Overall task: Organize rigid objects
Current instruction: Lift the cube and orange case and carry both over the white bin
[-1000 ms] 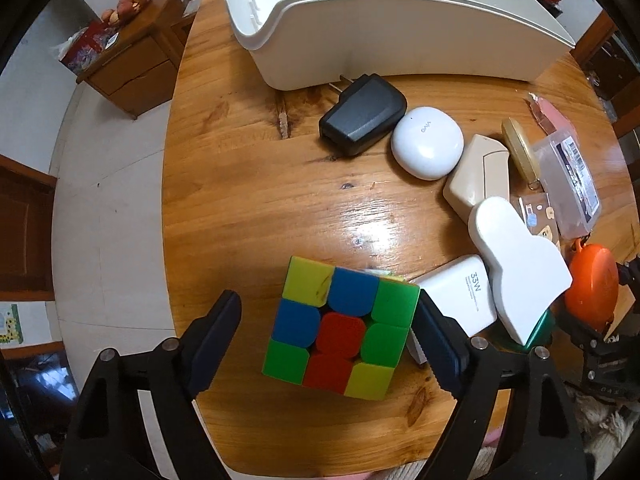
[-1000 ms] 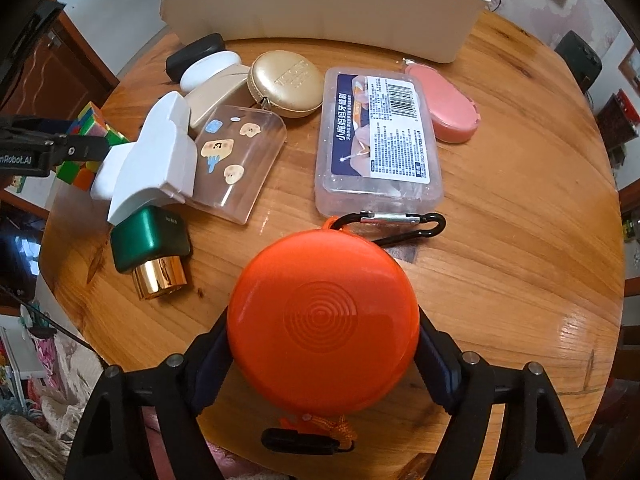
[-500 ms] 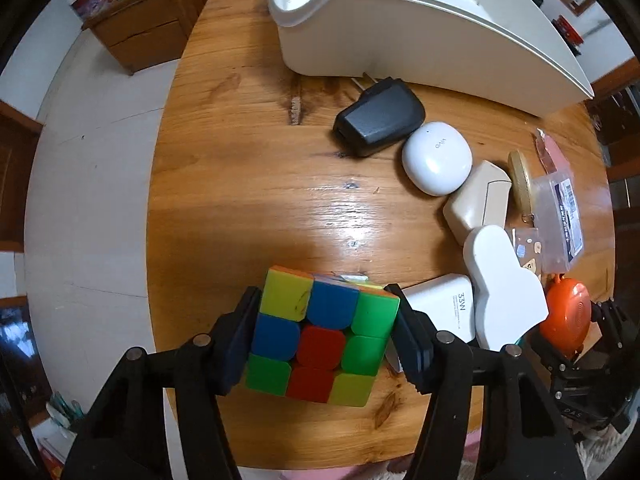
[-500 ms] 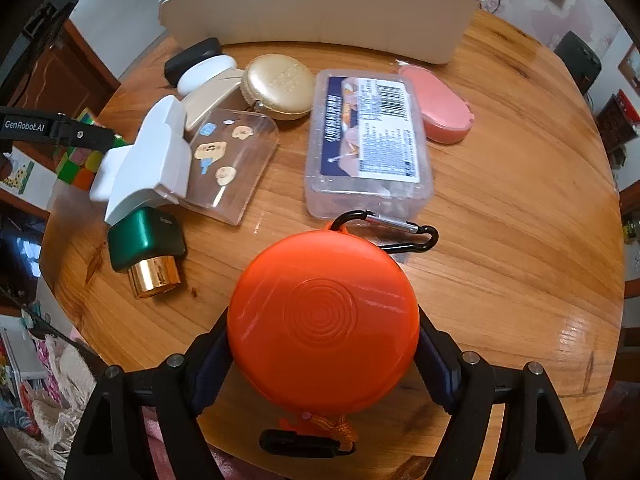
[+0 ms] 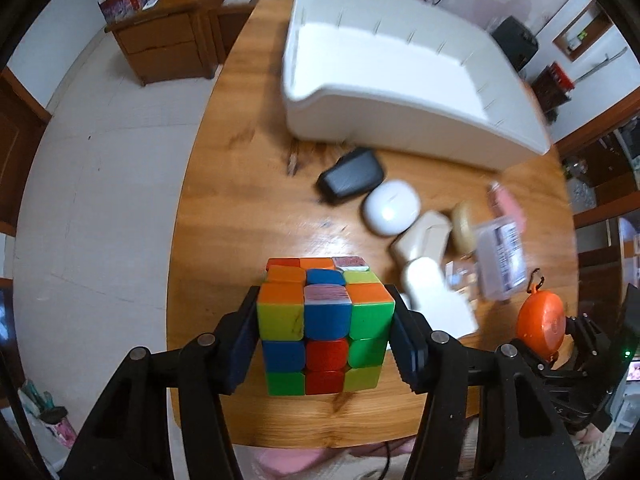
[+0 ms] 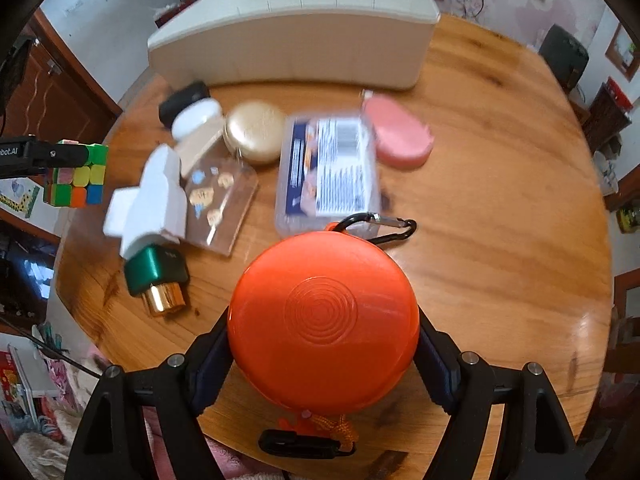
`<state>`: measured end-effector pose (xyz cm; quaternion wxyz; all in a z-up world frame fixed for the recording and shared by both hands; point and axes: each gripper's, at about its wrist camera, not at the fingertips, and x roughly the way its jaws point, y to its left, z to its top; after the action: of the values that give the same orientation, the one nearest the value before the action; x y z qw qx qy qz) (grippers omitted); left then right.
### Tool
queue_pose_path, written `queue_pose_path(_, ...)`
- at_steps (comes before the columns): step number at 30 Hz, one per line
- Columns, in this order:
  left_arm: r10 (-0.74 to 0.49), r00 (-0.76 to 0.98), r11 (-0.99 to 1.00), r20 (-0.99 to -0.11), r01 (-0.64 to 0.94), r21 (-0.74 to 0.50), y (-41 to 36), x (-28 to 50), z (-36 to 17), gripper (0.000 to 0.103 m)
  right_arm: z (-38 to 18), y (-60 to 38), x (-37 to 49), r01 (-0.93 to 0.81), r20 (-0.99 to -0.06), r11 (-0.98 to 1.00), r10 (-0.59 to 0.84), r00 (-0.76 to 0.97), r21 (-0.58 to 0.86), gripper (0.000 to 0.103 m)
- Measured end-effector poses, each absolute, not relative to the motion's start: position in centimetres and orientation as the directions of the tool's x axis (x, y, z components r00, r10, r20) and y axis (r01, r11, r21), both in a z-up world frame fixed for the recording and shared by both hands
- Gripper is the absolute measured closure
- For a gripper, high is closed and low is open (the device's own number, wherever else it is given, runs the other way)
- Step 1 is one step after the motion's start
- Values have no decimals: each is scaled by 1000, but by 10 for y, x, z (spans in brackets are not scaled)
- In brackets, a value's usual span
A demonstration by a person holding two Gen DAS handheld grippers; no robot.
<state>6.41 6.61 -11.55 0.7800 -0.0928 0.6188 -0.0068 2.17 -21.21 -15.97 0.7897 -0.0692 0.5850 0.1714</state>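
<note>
Above the wooden counter (image 5: 248, 216), the cube (image 5: 324, 332) has just been clamped and lifted by the closing left hand-held gripper (image 5: 322, 338), while the orange case (image 6: 324, 330) is gripped by the right hand-held gripper (image 6: 324, 360), so both seem ready for the white bin (image 5: 400, 76).

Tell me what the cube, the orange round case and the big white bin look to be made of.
Cube: hard plastic, glossy; solid coloured tiles with soft highlights. Orange round case: moulded plastic, semi-gloss; concentric rings pressed into its face, a metal-looking carabiner at its top. White bin: likely plastic, matte; smooth rounded walls with slotted ribs inside.
</note>
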Motion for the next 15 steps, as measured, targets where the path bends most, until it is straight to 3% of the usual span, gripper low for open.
queue_pose_path(6,-157,348,980,-924,-61,-190,59,84,-54,41,-106,-216,41,-351,-915,933,208,345,80,22)
queue_pose_path(15,-171,523,977,-835,-18,-211,43,149,41,41,18,-211,110,-296,-803,955,181,568,6,22)
